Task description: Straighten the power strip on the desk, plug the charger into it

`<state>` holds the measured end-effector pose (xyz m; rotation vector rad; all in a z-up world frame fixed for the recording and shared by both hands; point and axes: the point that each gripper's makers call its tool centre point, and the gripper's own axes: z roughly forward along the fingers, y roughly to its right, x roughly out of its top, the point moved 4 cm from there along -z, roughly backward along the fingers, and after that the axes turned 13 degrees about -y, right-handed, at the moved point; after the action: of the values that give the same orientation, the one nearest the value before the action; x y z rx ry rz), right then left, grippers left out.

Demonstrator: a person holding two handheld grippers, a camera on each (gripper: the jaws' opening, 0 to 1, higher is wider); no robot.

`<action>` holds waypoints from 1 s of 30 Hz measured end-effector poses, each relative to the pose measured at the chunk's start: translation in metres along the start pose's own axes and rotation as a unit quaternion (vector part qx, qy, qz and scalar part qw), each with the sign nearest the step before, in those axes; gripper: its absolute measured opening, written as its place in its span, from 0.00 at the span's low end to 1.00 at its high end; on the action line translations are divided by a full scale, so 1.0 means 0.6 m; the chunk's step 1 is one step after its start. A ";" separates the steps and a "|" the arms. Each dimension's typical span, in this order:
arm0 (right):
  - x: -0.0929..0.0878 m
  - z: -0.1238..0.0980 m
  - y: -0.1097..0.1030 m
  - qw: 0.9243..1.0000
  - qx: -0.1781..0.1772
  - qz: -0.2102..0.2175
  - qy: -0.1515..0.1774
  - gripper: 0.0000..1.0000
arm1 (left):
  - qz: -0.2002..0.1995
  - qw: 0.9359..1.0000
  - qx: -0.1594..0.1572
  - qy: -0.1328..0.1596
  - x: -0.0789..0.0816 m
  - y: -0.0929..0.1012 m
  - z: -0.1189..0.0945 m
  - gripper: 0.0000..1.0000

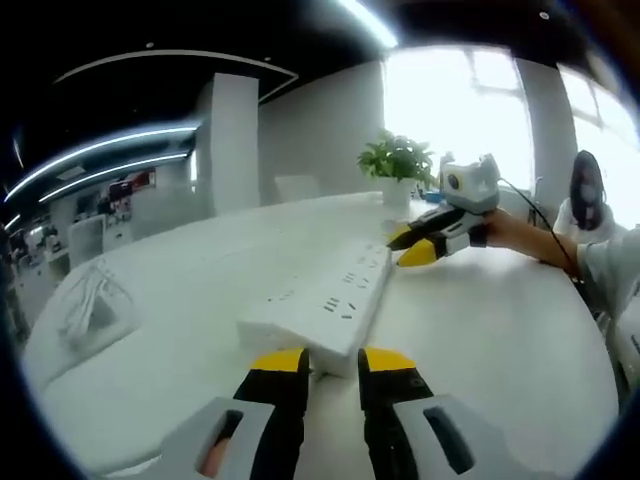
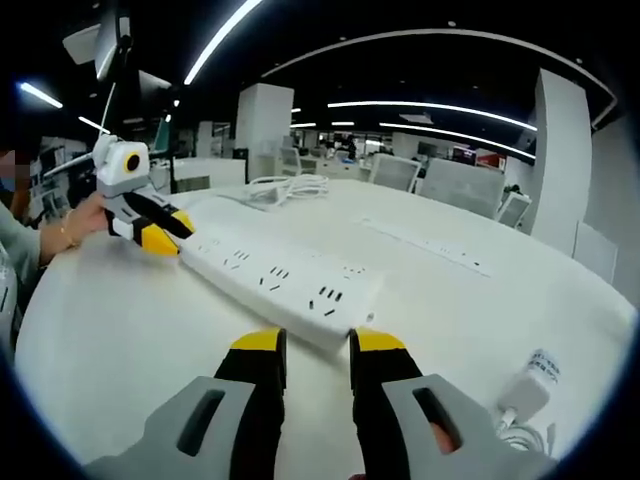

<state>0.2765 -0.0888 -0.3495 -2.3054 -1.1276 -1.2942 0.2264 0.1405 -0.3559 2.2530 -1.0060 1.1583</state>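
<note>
A long white power strip point(image 1: 335, 290) lies slantwise on the white desk point(image 1: 500, 340), with one gripper at each end. My left gripper point(image 1: 335, 362) stands narrowly open, its yellow tips touching the strip's near corner; across the desk it appears again as the left gripper point(image 2: 168, 230). My right gripper point(image 2: 318, 345) is also narrowly open at the other end of the power strip point(image 2: 275, 280), seen from afar as the right gripper point(image 1: 412, 247), held by a hand. A white charger point(image 2: 528, 388) with its cable lies to the right of my right gripper.
A coil of white cable point(image 1: 90, 300) lies at the desk's far side, shown also as the cable point(image 2: 288, 187). A potted plant point(image 1: 398, 160) stands near the window. A flat white cover strip point(image 2: 430, 245) runs along the desk point(image 2: 120, 330). Office partitions and chairs stand behind.
</note>
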 end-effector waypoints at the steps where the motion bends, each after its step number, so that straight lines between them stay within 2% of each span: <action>1: 0.000 0.000 0.000 1.000 0.000 -0.001 0.001 0.25 | 0.002 1.000 0.000 -0.001 0.000 0.001 0.000 0.20; 6: -0.001 -0.001 0.003 1.000 0.002 0.001 0.002 0.24 | 0.023 1.000 0.000 -0.006 -0.001 0.005 -0.002 0.20; 8: -0.002 -0.002 0.005 1.000 0.004 0.005 0.005 0.23 | 0.019 1.000 -0.013 -0.005 -0.002 0.007 -0.004 0.20; 13: -0.002 -0.002 0.004 1.000 0.004 0.004 0.005 0.23 | 0.008 1.000 -0.023 -0.002 -0.001 0.005 -0.004 0.17; 21: -0.002 -0.002 0.008 1.000 0.008 -0.011 0.002 0.23 | 0.011 0.999 -0.031 -0.003 -0.002 0.007 -0.004 0.17; 30: 0.000 -0.002 0.015 1.000 0.011 -0.006 0.005 0.23 | 0.019 0.999 -0.044 -0.009 -0.001 0.014 -0.005 0.16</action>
<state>0.2823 -0.0955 -0.3479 -2.2781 -1.1497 -1.2892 0.2180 0.1373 -0.3546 2.1876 -1.0892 1.0881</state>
